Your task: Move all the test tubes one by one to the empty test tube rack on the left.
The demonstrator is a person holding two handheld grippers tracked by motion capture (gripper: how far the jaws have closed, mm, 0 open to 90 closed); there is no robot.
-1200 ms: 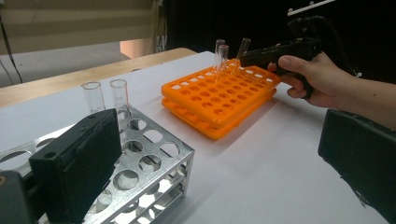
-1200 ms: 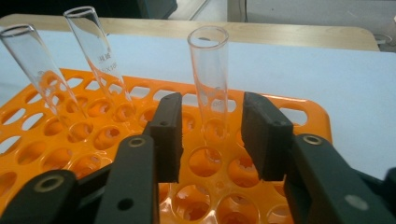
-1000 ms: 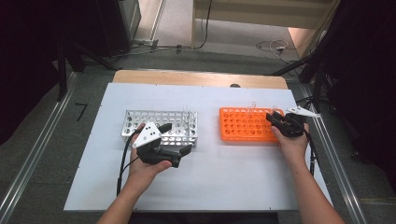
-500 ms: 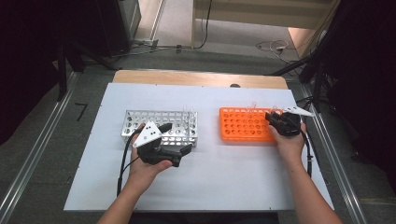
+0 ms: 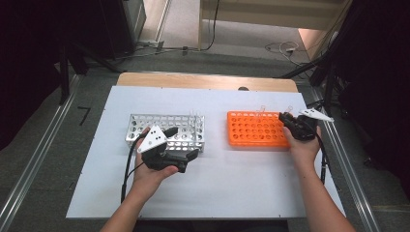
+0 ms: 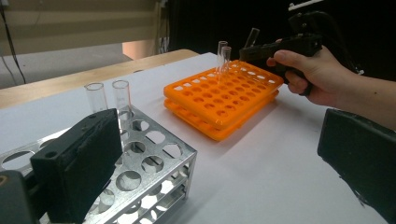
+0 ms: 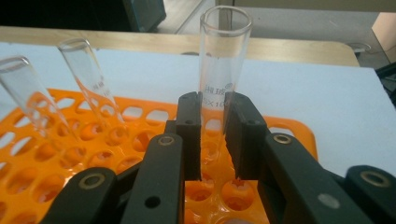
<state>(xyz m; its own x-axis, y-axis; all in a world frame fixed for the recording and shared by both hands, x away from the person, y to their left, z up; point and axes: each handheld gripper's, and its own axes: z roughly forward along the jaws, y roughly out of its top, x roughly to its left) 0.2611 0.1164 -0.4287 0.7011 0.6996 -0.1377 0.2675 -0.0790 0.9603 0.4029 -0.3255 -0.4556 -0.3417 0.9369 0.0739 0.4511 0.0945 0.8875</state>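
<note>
Right gripper clamped on a glass tube at the orange rack

The right gripper [image 7: 213, 140] has just been closing and its jaws now press both sides of a tube [image 7: 223, 60] that stands upright between them, its foot hidden behind the jaws, apparently in a hole at the rack's [image 5: 256, 129] near right corner. The tube's long axis runs straight up from the jaws, so the coming move looks like a lift along that line, clear of the hole. Two more tubes [image 7: 88, 79] lean in holes to one side. The left gripper [image 5: 191, 155], jaws apart and holding nothing, rests on the desk [image 5: 232, 193] by the metal rack [image 5: 167, 130], well apart from the tube; the right hand is plainly nearer.
</note>
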